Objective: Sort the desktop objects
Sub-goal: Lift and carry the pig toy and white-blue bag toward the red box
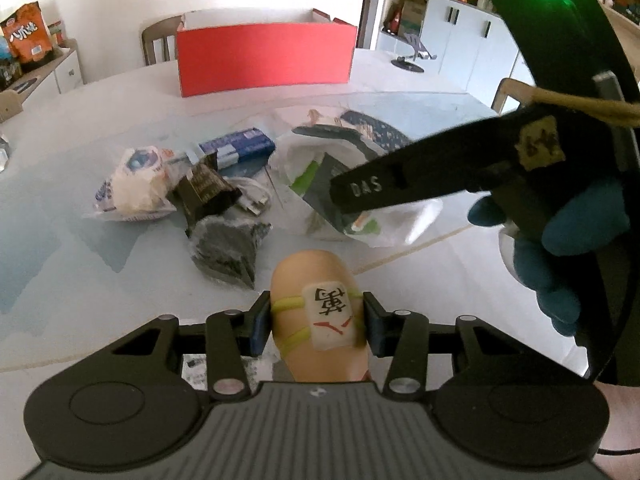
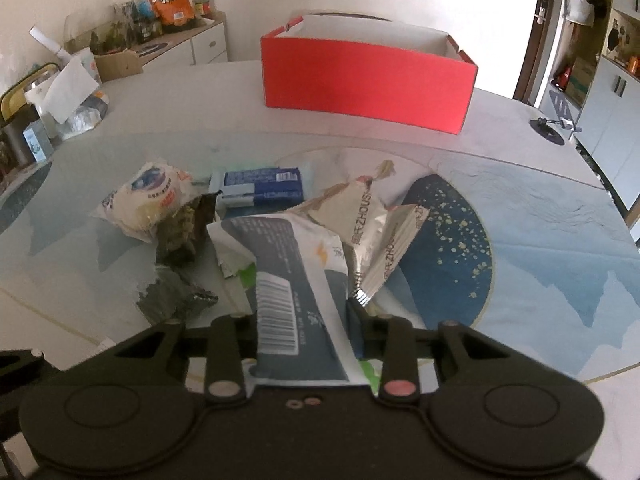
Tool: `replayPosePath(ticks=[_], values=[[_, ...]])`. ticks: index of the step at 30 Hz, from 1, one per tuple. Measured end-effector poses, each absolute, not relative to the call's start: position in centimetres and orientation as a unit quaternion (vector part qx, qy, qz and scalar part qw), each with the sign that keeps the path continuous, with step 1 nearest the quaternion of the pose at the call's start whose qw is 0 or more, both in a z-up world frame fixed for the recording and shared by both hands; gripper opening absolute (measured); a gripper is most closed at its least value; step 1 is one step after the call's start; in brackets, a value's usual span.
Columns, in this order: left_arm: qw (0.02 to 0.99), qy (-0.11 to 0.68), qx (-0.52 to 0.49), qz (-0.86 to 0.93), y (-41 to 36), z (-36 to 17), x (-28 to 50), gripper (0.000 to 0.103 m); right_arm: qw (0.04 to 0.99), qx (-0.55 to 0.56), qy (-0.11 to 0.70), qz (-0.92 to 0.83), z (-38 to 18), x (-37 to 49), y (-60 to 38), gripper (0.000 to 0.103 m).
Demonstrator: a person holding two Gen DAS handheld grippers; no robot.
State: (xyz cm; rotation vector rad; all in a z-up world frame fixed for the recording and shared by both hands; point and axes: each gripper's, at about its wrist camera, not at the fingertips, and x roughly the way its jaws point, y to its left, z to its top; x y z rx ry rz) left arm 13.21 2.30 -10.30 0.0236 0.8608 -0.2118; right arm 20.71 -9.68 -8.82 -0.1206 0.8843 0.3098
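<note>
**Grippers loaded, red box next**

Left gripper (image 1: 317,322) is clamped on a tan oval object (image 1: 316,312) banded with a mahjong tile. Right gripper (image 2: 304,332) has closed on the grey-and-white barcoded packet (image 2: 288,280), lifted from the clutter on the table (image 2: 540,240). Judging by this, pickup is done; carrying both to the open red box (image 2: 366,80) beyond seems next, without dragging neighbouring wrappers.

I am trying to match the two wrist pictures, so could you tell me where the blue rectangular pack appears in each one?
Left wrist view: the blue rectangular pack lies left of centre on the table, behind the dark wrappers.
Right wrist view: the pack lies left of centre, right of the round white packet.
Shared landmark: the red box stands behind it in both views.
</note>
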Motion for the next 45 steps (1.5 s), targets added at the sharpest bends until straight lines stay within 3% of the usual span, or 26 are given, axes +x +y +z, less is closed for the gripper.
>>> replayPosePath(ticks=[45], values=[[0.948,0.304,0.041,-0.082,7.9,1.0,14.5,0.045,0.910,-0.018,0.390,0.137,2.6,18.0,-11.3,0.035]])
